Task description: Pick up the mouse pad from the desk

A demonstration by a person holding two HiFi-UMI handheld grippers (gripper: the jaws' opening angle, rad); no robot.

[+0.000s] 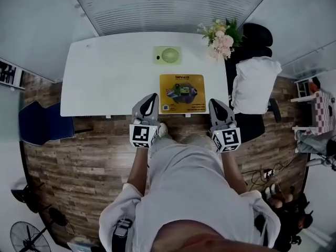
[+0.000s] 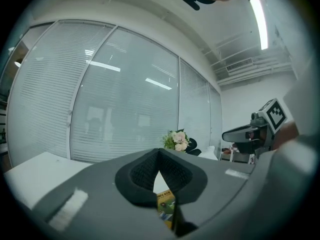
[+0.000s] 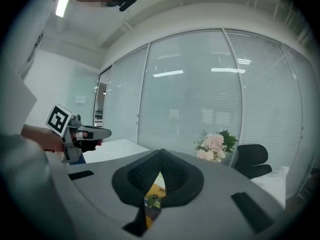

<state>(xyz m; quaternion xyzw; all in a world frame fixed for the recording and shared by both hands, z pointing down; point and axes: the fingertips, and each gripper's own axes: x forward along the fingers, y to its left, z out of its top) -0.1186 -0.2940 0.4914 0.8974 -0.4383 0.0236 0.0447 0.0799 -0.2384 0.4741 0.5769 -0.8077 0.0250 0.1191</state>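
Observation:
A yellow mouse pad (image 1: 181, 92) with a printed picture lies flat near the front edge of the white desk (image 1: 105, 77). My left gripper (image 1: 151, 97) hangs over the desk's front edge just left of the pad, and my right gripper (image 1: 214, 103) is just right of it. Both are shut with nothing between the jaws. In the left gripper view the shut left gripper (image 2: 159, 155) leaves only a sliver of the mouse pad (image 2: 166, 202) showing below it. The right gripper view likewise shows the shut right gripper (image 3: 161, 154) and a strip of the mouse pad (image 3: 152, 196).
A small green fan (image 1: 168, 54) lies behind the pad. A bunch of flowers (image 1: 221, 38) stands at the desk's back right corner. A black office chair (image 1: 257, 35) draped in white cloth (image 1: 254, 83) sits to the right of the desk. A blue seat (image 1: 42, 122) is at the left.

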